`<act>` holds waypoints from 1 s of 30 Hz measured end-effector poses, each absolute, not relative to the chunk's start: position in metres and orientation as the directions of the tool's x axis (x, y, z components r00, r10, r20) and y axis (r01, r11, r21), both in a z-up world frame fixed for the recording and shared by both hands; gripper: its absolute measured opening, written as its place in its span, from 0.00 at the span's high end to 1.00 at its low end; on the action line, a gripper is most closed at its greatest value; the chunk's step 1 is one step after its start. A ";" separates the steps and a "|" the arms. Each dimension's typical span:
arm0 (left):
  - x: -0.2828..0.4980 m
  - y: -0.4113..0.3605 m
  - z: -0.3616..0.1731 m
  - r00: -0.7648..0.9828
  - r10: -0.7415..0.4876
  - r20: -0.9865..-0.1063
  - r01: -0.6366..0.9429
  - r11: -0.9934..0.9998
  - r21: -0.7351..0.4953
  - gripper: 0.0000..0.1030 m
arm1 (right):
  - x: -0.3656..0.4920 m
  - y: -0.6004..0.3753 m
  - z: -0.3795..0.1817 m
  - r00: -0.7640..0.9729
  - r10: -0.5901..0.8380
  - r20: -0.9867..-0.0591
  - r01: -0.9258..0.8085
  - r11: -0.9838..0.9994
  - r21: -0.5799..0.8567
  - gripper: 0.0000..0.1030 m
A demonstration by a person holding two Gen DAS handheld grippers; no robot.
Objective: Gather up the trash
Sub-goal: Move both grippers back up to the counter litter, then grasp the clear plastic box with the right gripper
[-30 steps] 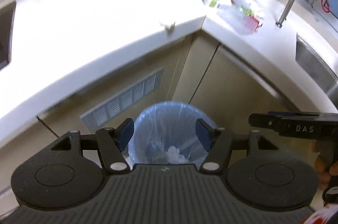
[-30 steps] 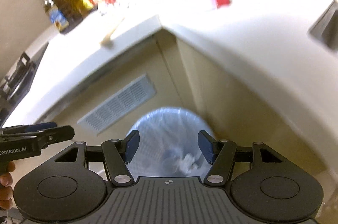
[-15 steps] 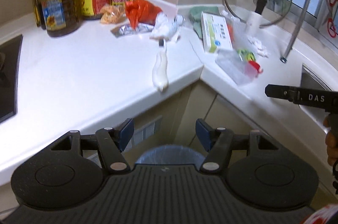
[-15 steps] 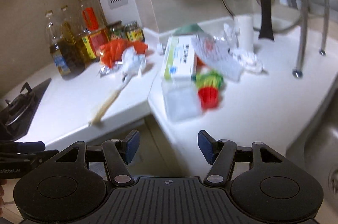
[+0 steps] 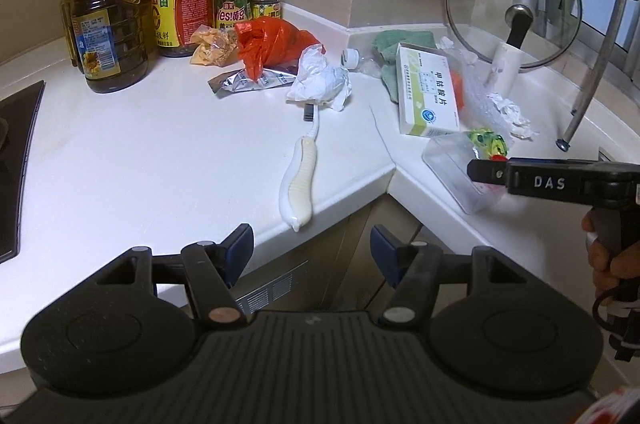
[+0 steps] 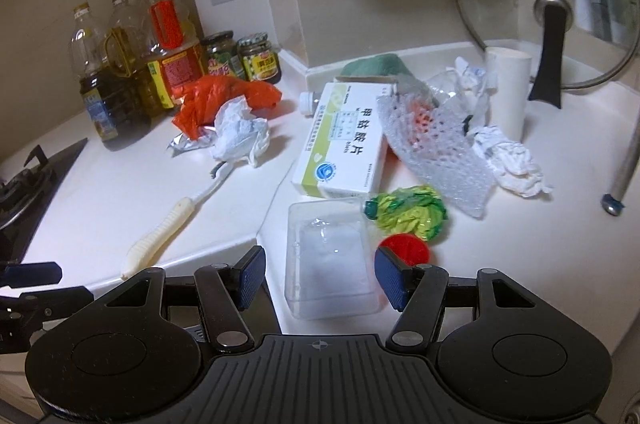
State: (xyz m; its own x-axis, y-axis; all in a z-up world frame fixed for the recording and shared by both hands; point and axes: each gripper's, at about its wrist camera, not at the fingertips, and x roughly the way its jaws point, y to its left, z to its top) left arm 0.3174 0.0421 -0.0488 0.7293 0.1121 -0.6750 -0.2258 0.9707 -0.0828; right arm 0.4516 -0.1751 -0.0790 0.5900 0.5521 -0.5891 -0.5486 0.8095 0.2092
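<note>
Trash lies on the white corner counter (image 5: 160,152): a toothbrush (image 5: 300,180) (image 6: 168,232), crumpled paper (image 5: 320,80) (image 6: 240,132), a red plastic bag (image 5: 272,44) (image 6: 224,96), a foil wrapper (image 5: 248,82), a medicine box (image 5: 426,92) (image 6: 344,144), a clear plastic tub (image 6: 328,260) (image 5: 456,168), a green wrapper (image 6: 408,212), a red cap (image 6: 404,250), bubble wrap (image 6: 436,152) and a paper wad (image 6: 512,164). My left gripper (image 5: 312,250) is open and empty just before the counter edge, near the toothbrush handle. My right gripper (image 6: 320,274) is open, its fingers either side of the tub's near end.
Oil bottles (image 5: 108,24) and jars (image 5: 232,0) stand at the back left. A gas hob (image 6: 24,184) is at the left. A glass lid (image 6: 552,8), a white cup (image 6: 506,84), a green cloth (image 5: 400,44) and a faucet pipe (image 5: 592,72) are at the right.
Both grippers rose from over the blue-lined bin below the counter to counter height. The bin has left both views. Both stayed open and empty.
</note>
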 end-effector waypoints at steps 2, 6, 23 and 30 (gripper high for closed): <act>0.320 0.042 -0.050 0.725 0.119 -0.678 -0.234 0.969 -0.080 0.40 | 0.453 -0.170 -0.082 0.595 0.545 -0.591 -0.554 0.810 0.190 0.40; 0.324 0.044 -0.052 0.720 0.123 -0.683 -0.241 0.967 -0.080 0.40 | 0.450 -0.159 -0.084 0.606 0.539 -0.585 -0.584 0.801 0.132 0.40; 0.335 0.045 -0.057 0.713 0.101 -0.694 -0.223 0.971 -0.089 0.40 | 0.459 -0.149 -0.096 0.593 0.510 -0.622 -0.603 0.794 0.076 0.40; 0.339 0.044 -0.060 0.712 0.095 -0.696 -0.215 0.973 -0.087 0.40 | 0.465 -0.142 -0.105 0.587 0.500 -0.637 -0.593 0.801 0.082 0.41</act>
State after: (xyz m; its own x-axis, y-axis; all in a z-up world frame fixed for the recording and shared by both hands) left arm 0.3395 0.0443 -0.0597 0.7116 0.0950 -0.6962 -0.2153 0.9726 -0.0874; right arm 0.4647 -0.1419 -0.1052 0.5867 0.4996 -0.6373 -0.5929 0.8011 0.0821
